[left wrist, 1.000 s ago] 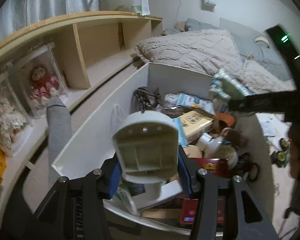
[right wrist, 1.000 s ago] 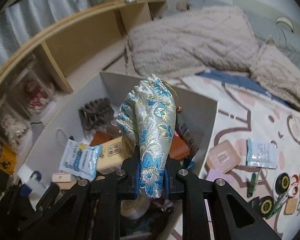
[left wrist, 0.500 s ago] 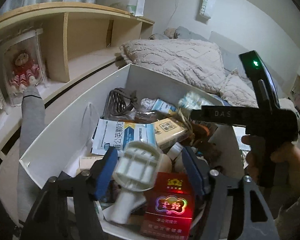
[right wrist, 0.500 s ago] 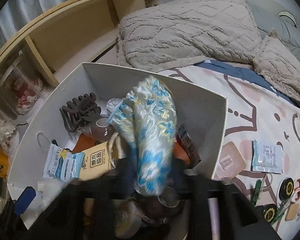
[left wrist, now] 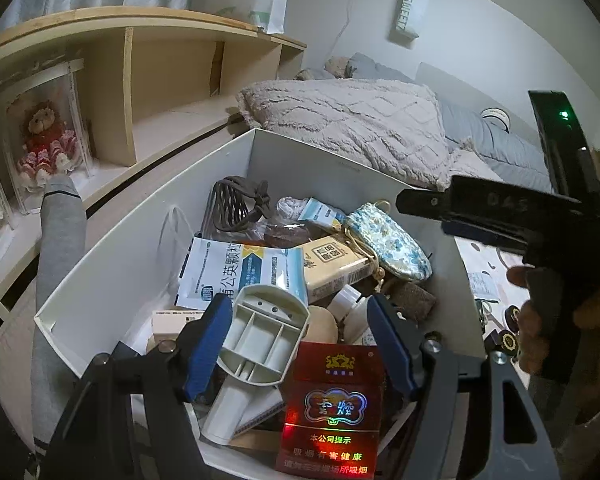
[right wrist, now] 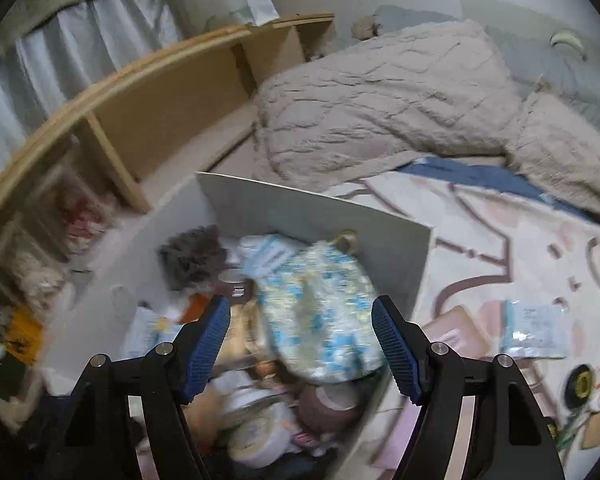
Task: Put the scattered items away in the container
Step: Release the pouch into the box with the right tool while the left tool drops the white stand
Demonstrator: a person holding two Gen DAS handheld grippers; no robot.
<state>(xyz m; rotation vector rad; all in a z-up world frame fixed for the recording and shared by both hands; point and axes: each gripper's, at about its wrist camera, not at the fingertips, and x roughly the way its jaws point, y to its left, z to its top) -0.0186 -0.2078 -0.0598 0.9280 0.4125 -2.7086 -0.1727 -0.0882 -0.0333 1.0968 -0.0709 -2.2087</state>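
- Blue-padded left tongs point(left wrist: 300, 344) had just been opening; the jaws stood apart, gripping nothing, over a white plastic piece point(left wrist: 260, 340) lying loose in the white box point(left wrist: 140, 248).
- Right tongs point(right wrist: 302, 346) likewise spread and empty, above the box.
- Brocade pouch point(left wrist: 388, 246) lay inside the box among the clutter.

Left gripper point(left wrist: 298, 342): matte black angular frame, two arms ending in blue ribbed pads point(left wrist: 206, 344). Round silver screws sit on the knuckles behind each pad.

Right gripper point(right wrist: 300, 350): same build, black frame, blue cross-hatched pads point(right wrist: 396, 354), paired silver screws per arm. Seen from the left gripper's camera, its black body carries faint pale lettering, and a black upright block with a green light point(left wrist: 565, 114) rises behind it.

Grey trouser leg point(left wrist: 58, 264), dark stripe near the end, left of the left gripper.
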